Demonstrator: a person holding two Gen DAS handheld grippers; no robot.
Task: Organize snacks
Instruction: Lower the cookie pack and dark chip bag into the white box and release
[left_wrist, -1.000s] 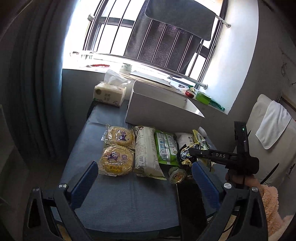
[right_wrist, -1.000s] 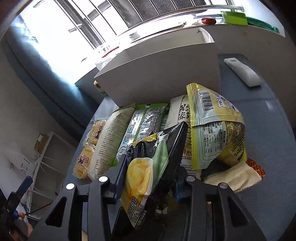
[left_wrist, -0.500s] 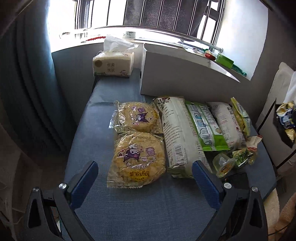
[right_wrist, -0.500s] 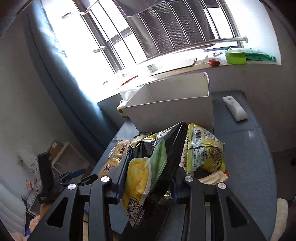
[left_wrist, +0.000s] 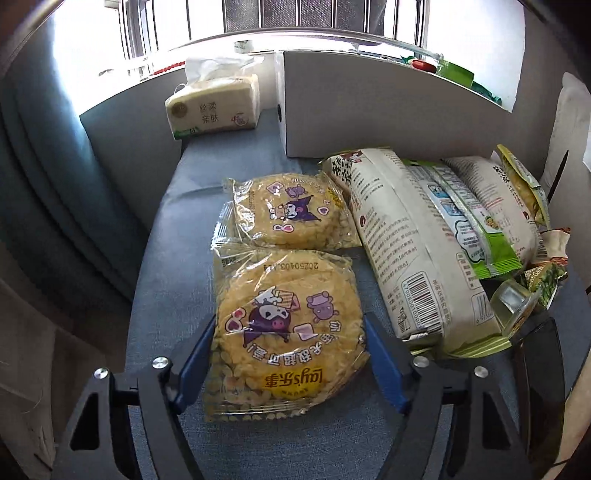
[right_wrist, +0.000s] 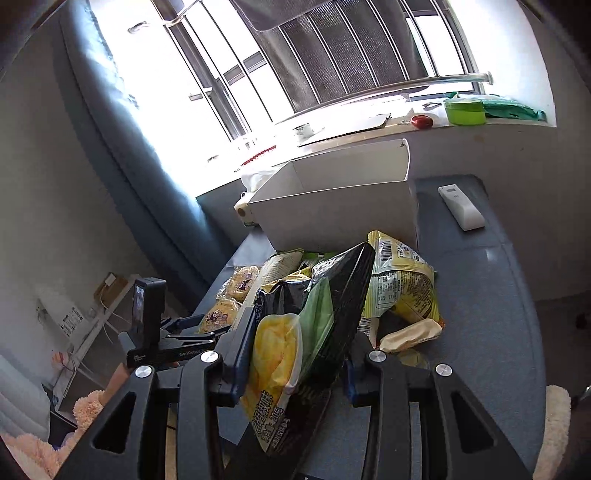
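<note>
My left gripper (left_wrist: 290, 354) has its blue fingers on both sides of the near round yellow cracker pack (left_wrist: 286, 332), closed against its edges on the blue table (left_wrist: 177, 258). A second round cracker pack (left_wrist: 291, 212) lies just behind it. Long white and green snack bags (left_wrist: 406, 240) lie to the right. My right gripper (right_wrist: 295, 350) is shut on a black and yellow snack bag (right_wrist: 295, 354), held above the table, with the open white box (right_wrist: 332, 218) behind. The left gripper also shows in the right wrist view (right_wrist: 173, 332).
A tissue pack (left_wrist: 214, 107) stands at the back left beside the white box (left_wrist: 369, 107). A white remote (right_wrist: 461, 207) lies right of the box. A yellow-green bag (right_wrist: 400, 284) and small wrapped snacks (right_wrist: 410, 334) lie below my right gripper. A windowsill holds small items.
My left gripper has moved down and forward to the near cracker pack and closed its fingers in on it. My right gripper has lifted the black and yellow bag higher above the table.
</note>
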